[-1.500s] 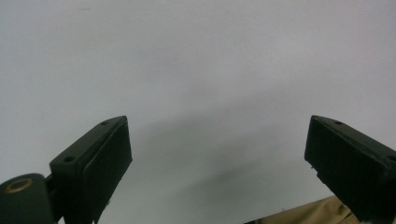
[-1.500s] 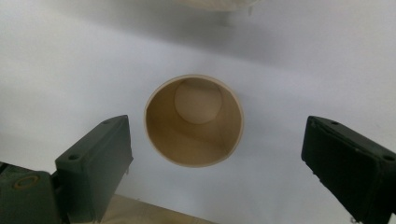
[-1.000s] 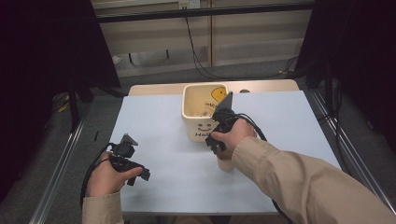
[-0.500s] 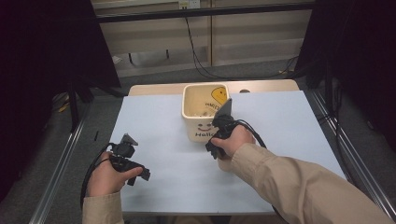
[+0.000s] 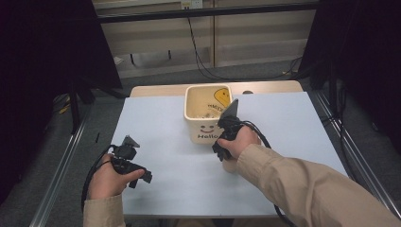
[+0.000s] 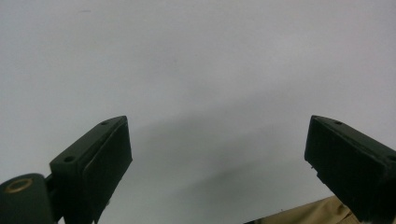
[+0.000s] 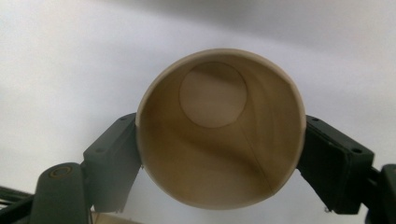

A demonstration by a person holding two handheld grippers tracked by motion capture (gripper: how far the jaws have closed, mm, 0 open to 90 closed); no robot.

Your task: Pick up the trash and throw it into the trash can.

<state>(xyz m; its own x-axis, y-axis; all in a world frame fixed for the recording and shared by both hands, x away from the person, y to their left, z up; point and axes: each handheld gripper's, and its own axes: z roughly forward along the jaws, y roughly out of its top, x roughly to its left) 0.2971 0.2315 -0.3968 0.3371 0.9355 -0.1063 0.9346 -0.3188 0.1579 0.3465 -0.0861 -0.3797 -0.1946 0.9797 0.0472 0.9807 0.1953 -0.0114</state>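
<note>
Bin (image 5: 206, 126) contents too small to tell

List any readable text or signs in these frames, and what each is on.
"Hello": front of the cream square container, under a smiley face drawn on it; the last letters are hidden behind the right gripper.
Dark print on the yellow patch inside the container: too blurred to read.
Paper cup in the right gripper: no text.
Left gripper: no text.

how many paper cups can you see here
1: an empty paper cup held between the jaws of the right gripper above the table. The square bin might hide more.
</note>
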